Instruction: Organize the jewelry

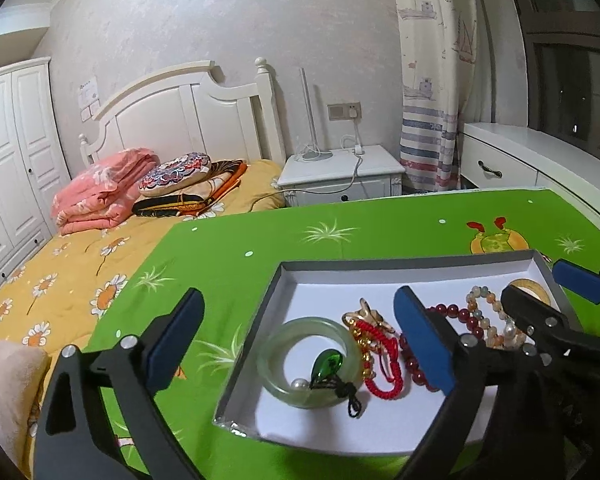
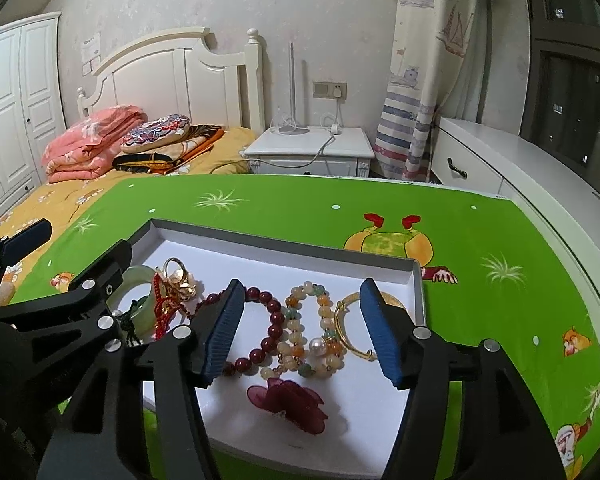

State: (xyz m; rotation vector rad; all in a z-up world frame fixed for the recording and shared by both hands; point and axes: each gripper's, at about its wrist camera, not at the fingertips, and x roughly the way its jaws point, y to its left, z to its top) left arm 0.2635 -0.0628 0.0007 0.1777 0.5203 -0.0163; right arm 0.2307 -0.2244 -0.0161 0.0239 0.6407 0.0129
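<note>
Over the white tray (image 2: 418, 292) of bracelets, left claw (image 1: 300, 340) released, right claw (image 2: 302, 330) released, both empty

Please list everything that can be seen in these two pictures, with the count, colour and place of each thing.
box: 1, grey rim, white inside, on the green cloth
jade bangle: 1, pale green, left end of box
green pendant: 1, on black cord, lying on the bangle
red cord bracelet: 1, right of bangle
dark red bead bracelet: 1, middle
pale mixed bead bracelet: 1, right of middle
gold bangle: 1, right end
maroon flower: 1, near edge
green cloth: 1, on table
bed: 1, yellow cover, left
nightstand: 1, white
left gripper: fingers open
right gripper: fingers open
</note>
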